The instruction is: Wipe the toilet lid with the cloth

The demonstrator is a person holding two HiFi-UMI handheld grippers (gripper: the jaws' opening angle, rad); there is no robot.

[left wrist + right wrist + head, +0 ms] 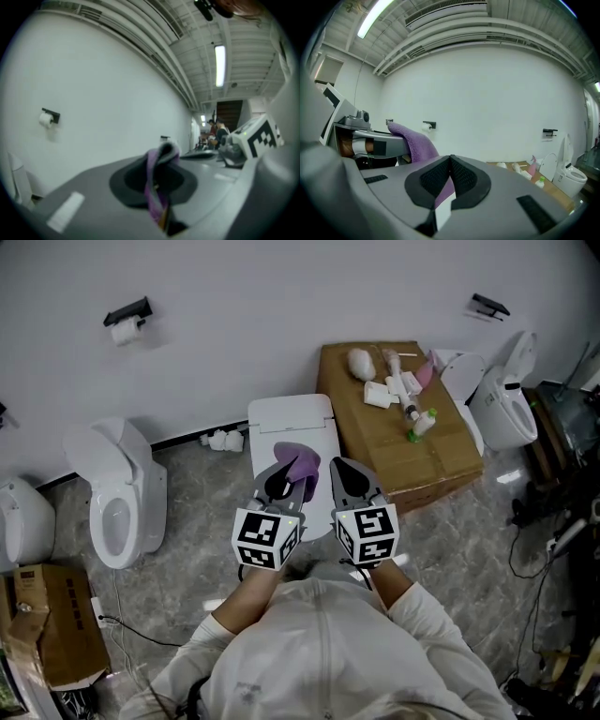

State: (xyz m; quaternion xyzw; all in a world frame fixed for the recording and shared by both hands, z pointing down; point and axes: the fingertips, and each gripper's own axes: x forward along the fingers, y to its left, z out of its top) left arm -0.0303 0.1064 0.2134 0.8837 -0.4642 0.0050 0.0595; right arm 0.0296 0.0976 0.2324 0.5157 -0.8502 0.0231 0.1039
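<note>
Grey marbled floor tiles [187, 559] and a plain white wall [281, 315] frame a room with several toilets in it. One stands open at the left [117, 493] and another at the far right [502, 399]. The one that matters is in the middle, its white toilet lid [323, 442] down.

The left gripper [284, 472] has its jaws pinched on a purple cloth [302, 462]. Its own view shows the fabric [157, 187] squeezed between the pads and bunched over the tips. The cloth hangs just above the lid, near its back end by the tank. I judge it is held there so it can be lowered and dragged across the surface, and no wiping contact shows yet.

The right gripper [342, 470] sits just beside the left one with its jaws fully together and nothing between them. The purple seen past its pads [450, 161] is the cloth [415, 140] draped from the other tool. It looks parked close by, out of the way.

A cardboard box [375, 442] beside the toilet holds cleaning supplies — a pink spray bottle [424, 371] and a green-capped bottle [422, 423] among them. A toilet-roll holder [127, 320] is fixed to the wall.

No brand or lettering can be read anywhere. The gripper cubes carry only black-and-white square markers, and the bottle labels are too small to make out.
</note>
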